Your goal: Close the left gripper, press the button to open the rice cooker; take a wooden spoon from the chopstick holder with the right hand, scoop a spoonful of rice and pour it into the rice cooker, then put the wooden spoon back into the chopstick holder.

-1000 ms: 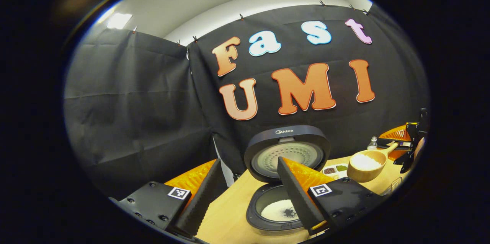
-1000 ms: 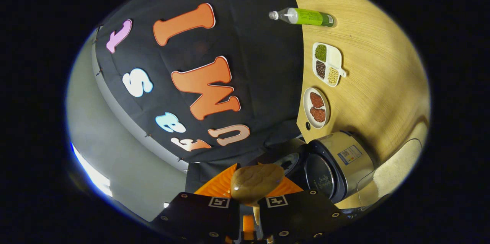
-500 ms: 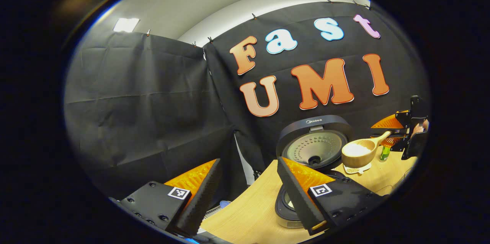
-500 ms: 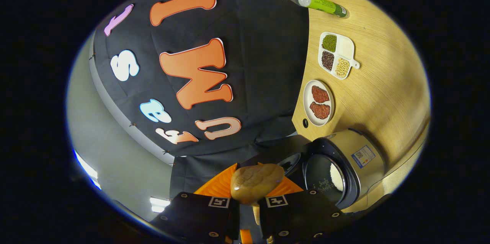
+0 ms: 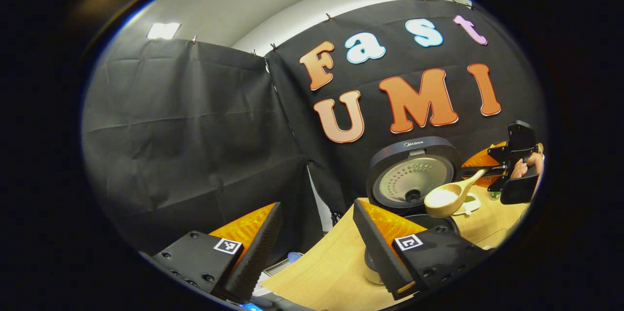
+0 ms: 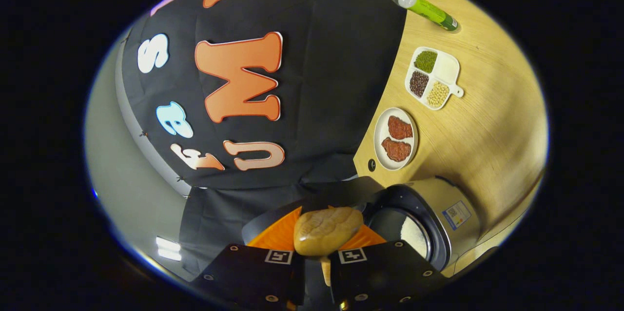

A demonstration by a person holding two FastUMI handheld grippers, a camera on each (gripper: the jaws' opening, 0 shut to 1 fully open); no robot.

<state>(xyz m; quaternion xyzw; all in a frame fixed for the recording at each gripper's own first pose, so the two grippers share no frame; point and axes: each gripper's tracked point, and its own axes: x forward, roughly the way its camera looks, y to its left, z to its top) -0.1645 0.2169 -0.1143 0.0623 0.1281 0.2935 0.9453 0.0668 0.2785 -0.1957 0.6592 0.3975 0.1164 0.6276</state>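
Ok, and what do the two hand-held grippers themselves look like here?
The left hand-held gripper has black bodies with wedge-shaped orange fingers, black ribbed inner pads and a square black-and-white marker on each side. The right hand-held gripper looks the same: black bolted plates, orange fingers, two square markers.

Wooden table (image 6: 487,130), rice cooker (image 6: 438,213), meat plate (image 6: 396,138), divided dish (image 6: 434,78), bottle (image 6: 424,5)

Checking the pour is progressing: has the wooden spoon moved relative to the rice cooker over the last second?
Yes. In the left gripper view the wooden spoon, held by the right gripper, has drawn in from beside the rice cooker to overlap its open lid's edge.
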